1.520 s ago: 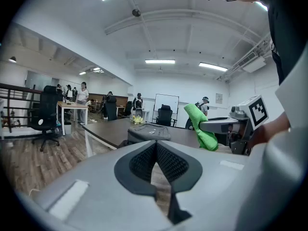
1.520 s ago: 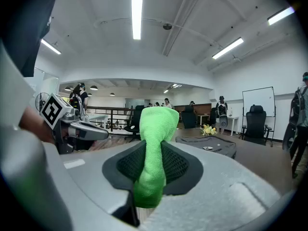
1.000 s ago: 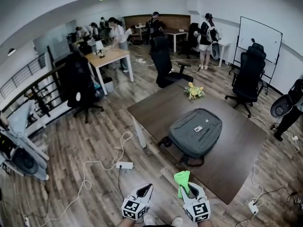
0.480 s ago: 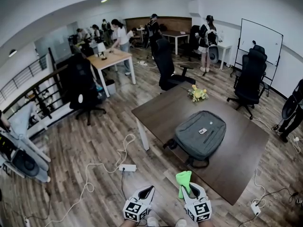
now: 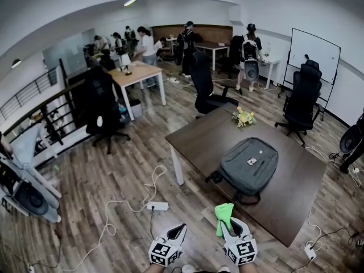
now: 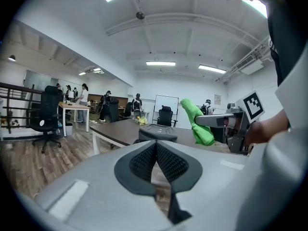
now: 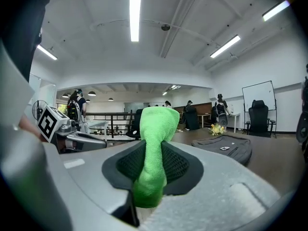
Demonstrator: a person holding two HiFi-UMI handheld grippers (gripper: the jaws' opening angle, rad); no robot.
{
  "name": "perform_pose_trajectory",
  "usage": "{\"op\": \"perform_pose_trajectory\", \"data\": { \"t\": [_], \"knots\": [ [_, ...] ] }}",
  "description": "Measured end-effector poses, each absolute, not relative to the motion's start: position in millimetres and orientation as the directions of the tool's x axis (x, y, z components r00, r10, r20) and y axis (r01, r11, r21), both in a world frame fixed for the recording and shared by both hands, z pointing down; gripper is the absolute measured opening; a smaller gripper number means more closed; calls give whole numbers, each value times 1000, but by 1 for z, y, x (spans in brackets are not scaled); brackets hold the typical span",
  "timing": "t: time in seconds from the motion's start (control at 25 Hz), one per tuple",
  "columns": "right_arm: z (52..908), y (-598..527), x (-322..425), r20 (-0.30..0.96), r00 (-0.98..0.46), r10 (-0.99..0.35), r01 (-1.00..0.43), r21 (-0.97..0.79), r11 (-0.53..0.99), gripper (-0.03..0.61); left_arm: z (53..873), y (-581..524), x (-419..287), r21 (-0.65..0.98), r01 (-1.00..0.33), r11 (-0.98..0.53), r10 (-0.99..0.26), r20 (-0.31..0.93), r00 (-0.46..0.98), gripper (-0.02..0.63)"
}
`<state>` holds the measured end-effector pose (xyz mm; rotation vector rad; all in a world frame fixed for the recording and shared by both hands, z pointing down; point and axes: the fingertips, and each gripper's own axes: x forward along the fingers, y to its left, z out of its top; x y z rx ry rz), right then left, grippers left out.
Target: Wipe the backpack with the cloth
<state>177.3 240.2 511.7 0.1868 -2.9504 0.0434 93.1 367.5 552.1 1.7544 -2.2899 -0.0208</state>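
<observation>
Cloth in the jaws, wiping not yet begun
The dark worktop (image 5: 199,135) carries the grey backpack (image 5: 249,165), lying flat and well apart from both grippers, with nothing touching it. The green cloth (image 5: 223,216) stands up from the right gripper (image 5: 227,227), whose jaws are clamped on it; the left gripper (image 5: 177,230) has its jaws pressed together on nothing. By the look of it, the approach and the whole wipe are left to do

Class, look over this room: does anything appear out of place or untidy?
A white cable and power strip sprawl loose across the floor beside the table; otherwise nothing stands out.
</observation>
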Motion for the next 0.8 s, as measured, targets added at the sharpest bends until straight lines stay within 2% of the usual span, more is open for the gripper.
{"op": "perform_pose_trajectory", "data": {
  "t": [0.2, 0.48, 0.8],
  "knots": [
    [512, 238, 169, 189, -973, -136, -149, -57, 987, 95, 549, 367, 86, 178, -950, 255, -960, 168, -226, 20],
    [519, 217, 152, 205, -968, -142, -161, -79, 984, 95, 565, 365, 71, 220, -933, 285, -950, 198, -243, 20],
    [515, 177, 95, 191, -977, -90, -109, -92, 990, 96, 560, 316, 33, 158, -944, 288, -940, 232, -248, 20]
  ]
}}
